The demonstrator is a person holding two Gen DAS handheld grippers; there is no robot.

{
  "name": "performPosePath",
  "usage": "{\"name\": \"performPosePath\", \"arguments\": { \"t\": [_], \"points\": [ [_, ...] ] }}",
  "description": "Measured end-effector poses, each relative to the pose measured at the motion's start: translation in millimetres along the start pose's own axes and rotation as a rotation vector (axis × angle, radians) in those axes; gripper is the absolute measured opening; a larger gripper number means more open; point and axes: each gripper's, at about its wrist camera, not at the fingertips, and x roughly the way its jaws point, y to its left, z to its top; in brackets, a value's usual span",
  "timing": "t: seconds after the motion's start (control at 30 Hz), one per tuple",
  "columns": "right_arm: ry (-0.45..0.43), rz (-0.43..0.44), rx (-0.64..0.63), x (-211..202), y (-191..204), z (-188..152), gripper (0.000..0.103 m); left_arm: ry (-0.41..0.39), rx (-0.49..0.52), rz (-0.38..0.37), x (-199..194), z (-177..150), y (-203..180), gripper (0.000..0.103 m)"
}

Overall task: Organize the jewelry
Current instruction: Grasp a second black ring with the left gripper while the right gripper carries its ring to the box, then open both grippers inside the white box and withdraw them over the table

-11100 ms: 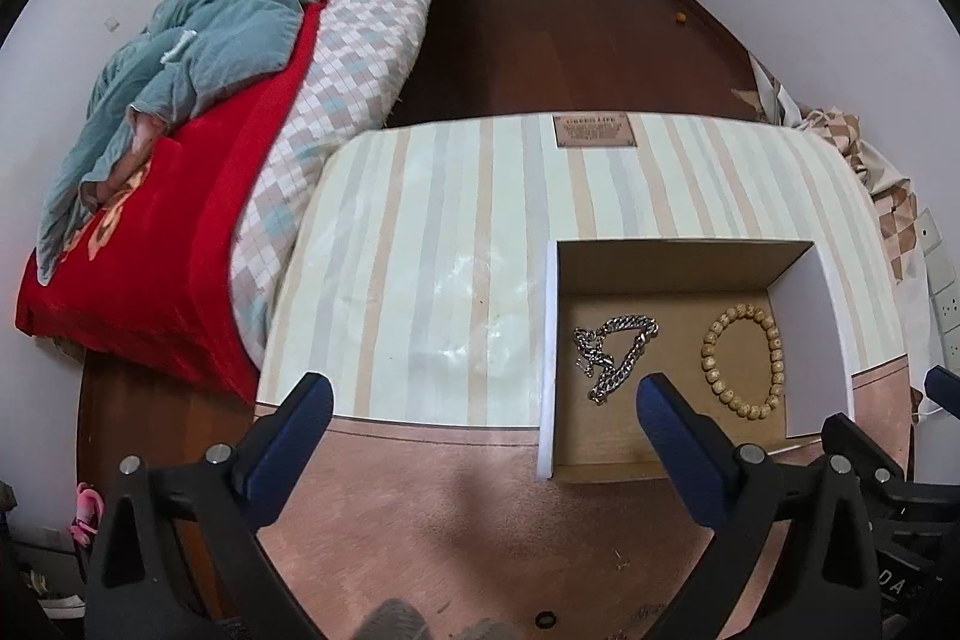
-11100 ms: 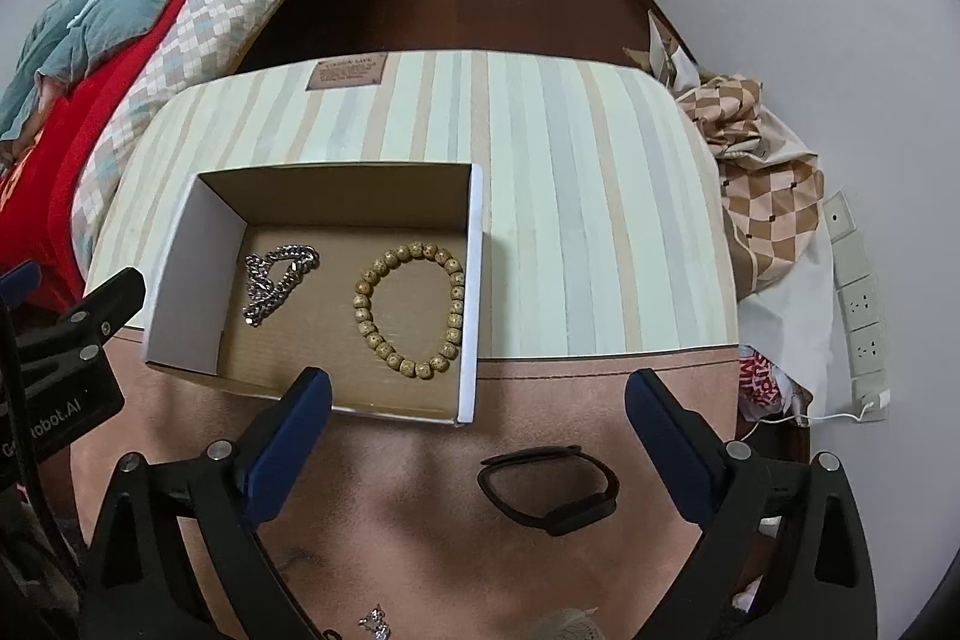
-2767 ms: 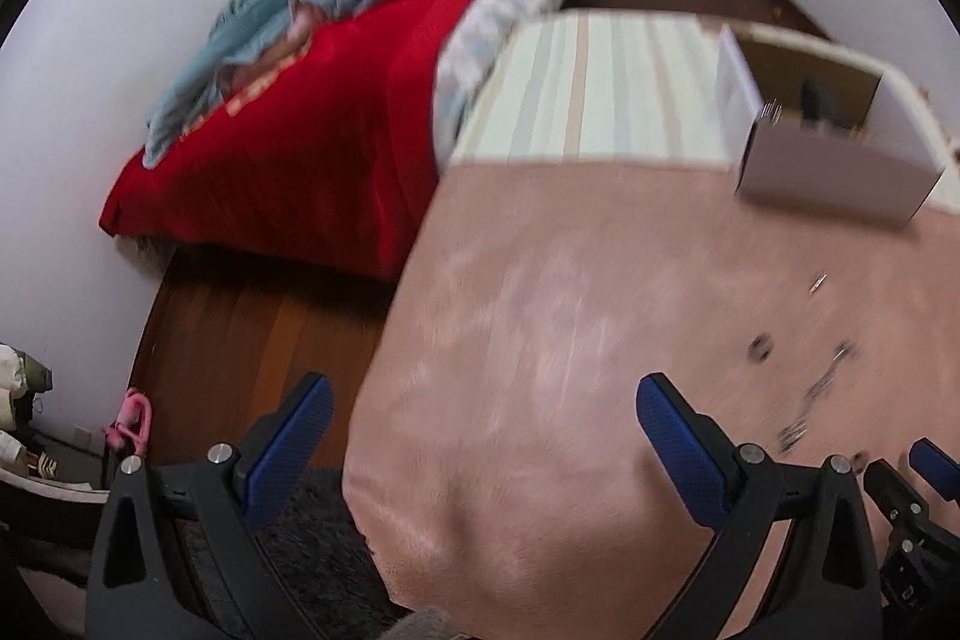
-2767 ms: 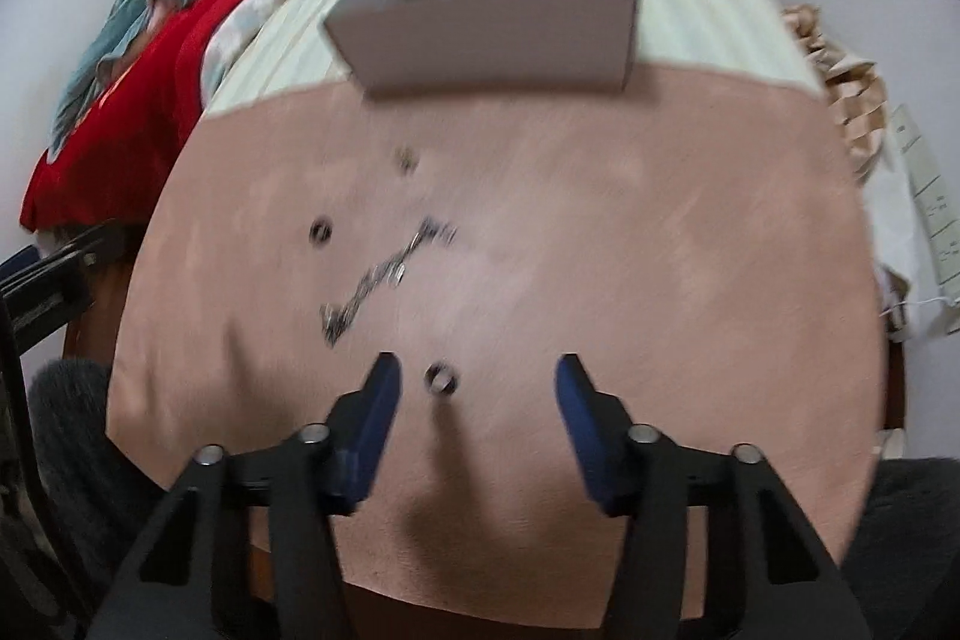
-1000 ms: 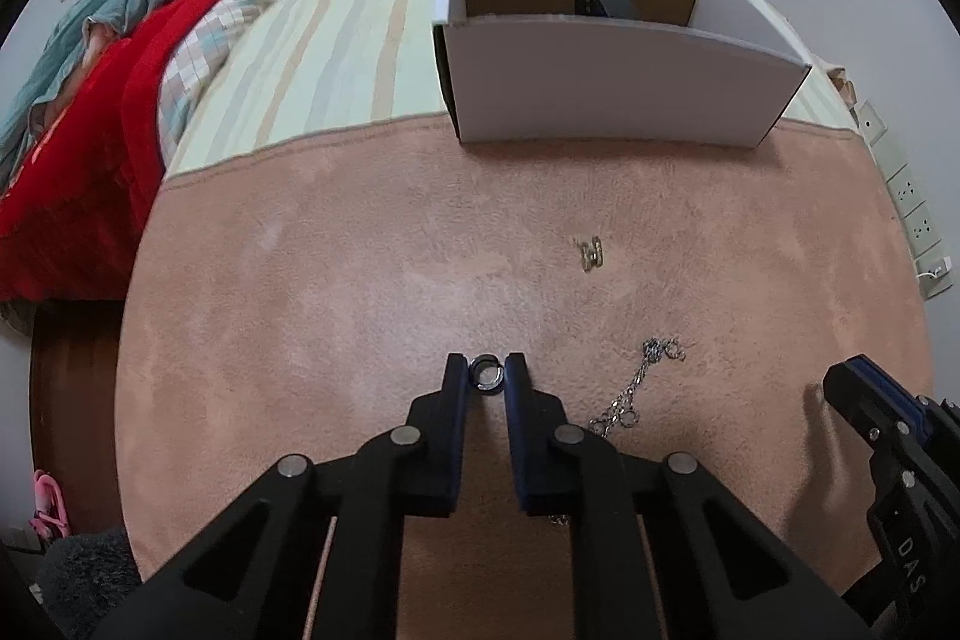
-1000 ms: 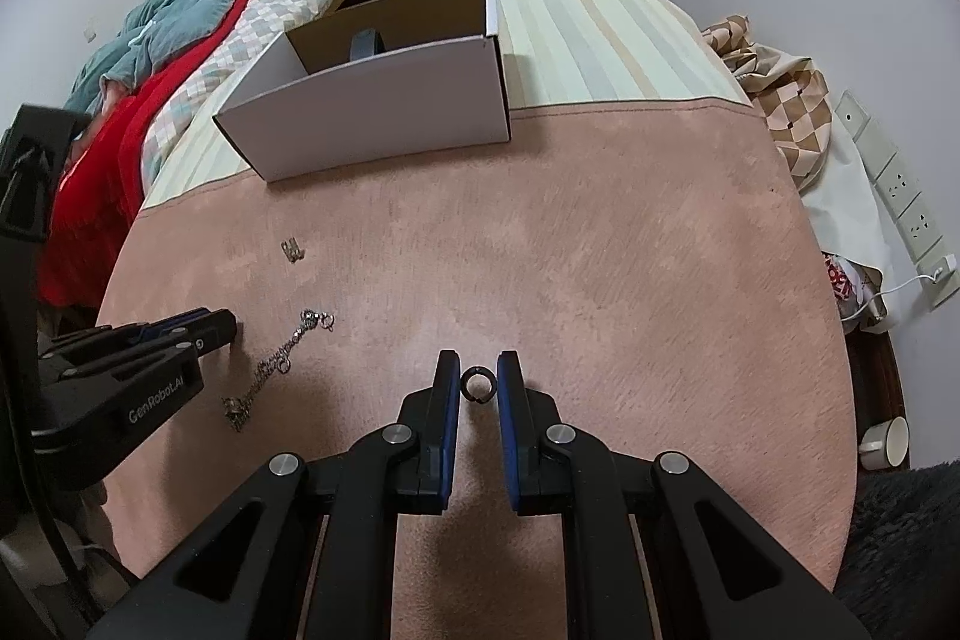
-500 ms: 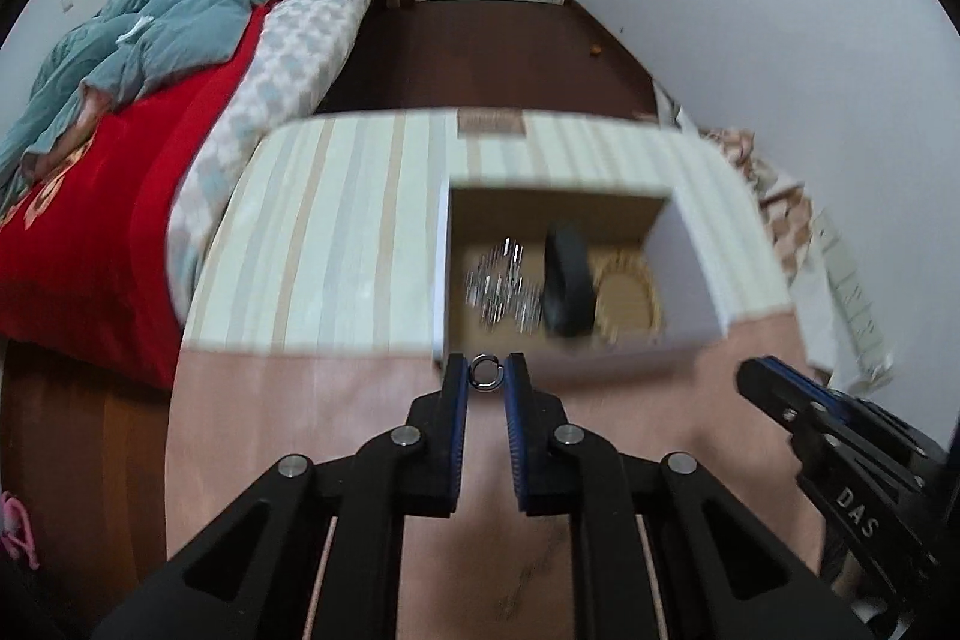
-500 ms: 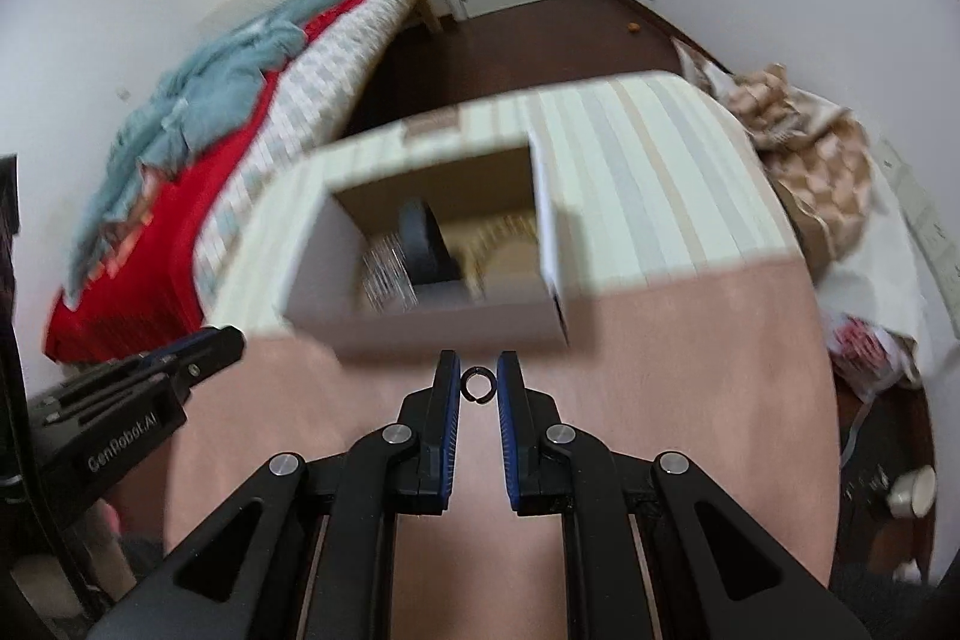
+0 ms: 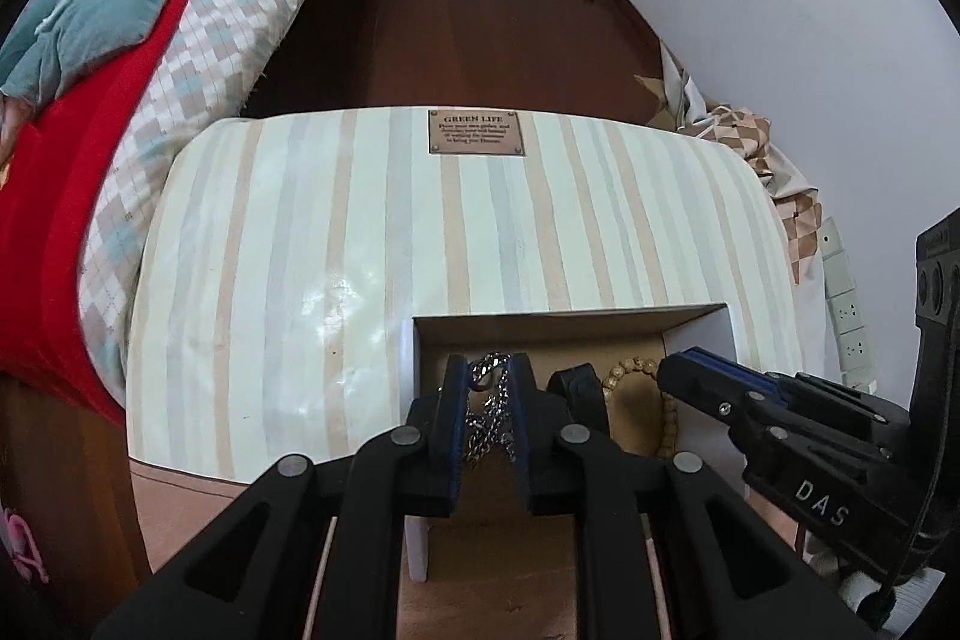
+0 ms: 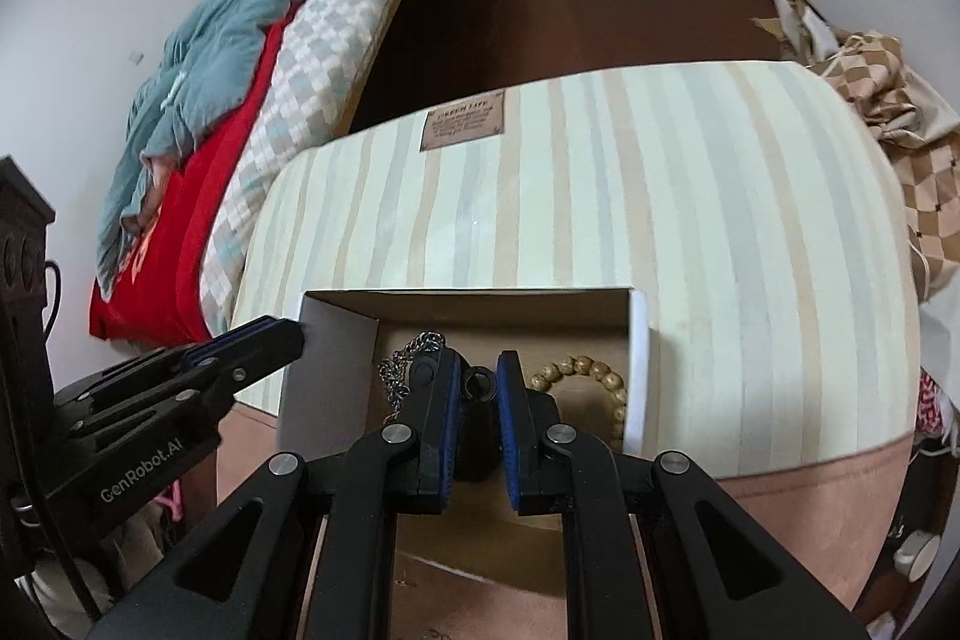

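A white cardboard box (image 9: 409, 370) (image 10: 637, 370) stands on the table. It holds a silver chain (image 9: 489, 415) (image 10: 402, 367), a wooden bead bracelet (image 9: 624, 376) (image 10: 576, 370) and a black band (image 9: 579, 388). My left gripper (image 9: 487, 382) hovers over the chain side of the box, shut on a small ring (image 9: 479, 385). My right gripper (image 10: 479, 382) hovers over the middle of the box, shut on a dark ring (image 10: 479, 381). Each gripper also shows in the other's view: the right one (image 9: 708, 382) and the left one (image 10: 264, 340).
The box sits on a striped mat (image 9: 360, 232) with a brown label (image 9: 476, 132), on a pink-brown table (image 10: 780, 496). A bed with a red and teal cover (image 9: 90, 40) lies to the left. Wall sockets (image 9: 846, 298) and checked fabric (image 10: 900, 100) are to the right.
Both grippers, each still holding its ring, have moved forward and down from in front of the box to just over its inside.
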Motion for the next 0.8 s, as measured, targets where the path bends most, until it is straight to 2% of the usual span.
{"name": "performPosePath", "arguments": {
  "t": [0.07, 0.13, 0.17, 0.23, 0.3, 0.37, 0.43, 0.47, 0.5, 0.57, 0.6, 0.67, 0.8],
  "points": [
    [0.013, -0.002, 0.005, 4, -2, 3, 0.014, 0.008, -0.017, 0.003, 1, 2, 1, 0.014],
    [0.004, -0.025, 0.007, 1, -3, 4, 0.018, -0.002, -0.028, 0.022, -2, 2, 3, 0.016],
    [-0.007, -0.025, 0.014, -2, -5, 3, 0.023, -0.014, -0.028, 0.035, -5, 2, 4, 0.018],
    [-0.030, -0.047, 0.018, -9, -8, 1, 0.028, -0.039, -0.028, 0.072, -12, 0, 7, 0.029],
    [-0.051, -0.042, 0.031, -19, -12, -4, 0.031, -0.076, -0.034, 0.096, -22, -8, 12, 0.062],
    [-0.068, -0.065, 0.037, -29, -15, -10, 0.035, -0.109, -0.038, 0.123, -30, -15, 16, 0.068],
    [-0.091, -0.114, 0.024, -39, -14, -19, 0.044, -0.127, -0.032, 0.160, -37, -25, 18, 0.069],
    [-0.096, -0.143, 0.014, -43, -14, -24, 0.053, -0.131, -0.031, 0.170, -39, -32, 20, 0.074],
    [-0.101, -0.176, -0.001, -46, -13, -28, 0.062, -0.137, -0.030, 0.179, -41, -40, 20, 0.084],
    [-0.109, -0.259, -0.040, -52, -7, -39, 0.073, -0.144, -0.025, 0.199, -43, -51, 20, 0.101],
    [-0.106, -0.296, -0.056, -52, -4, -44, 0.078, -0.145, -0.023, 0.211, -44, -54, 19, 0.102],
    [-0.094, -0.361, -0.087, -51, 2, -56, 0.097, -0.154, -0.010, 0.252, -45, -66, 17, 0.102],
    [-0.090, -0.414, -0.108, -50, 10, -79, 0.100, -0.172, -0.013, 0.266, -51, -82, 14, 0.102]
  ]
}}
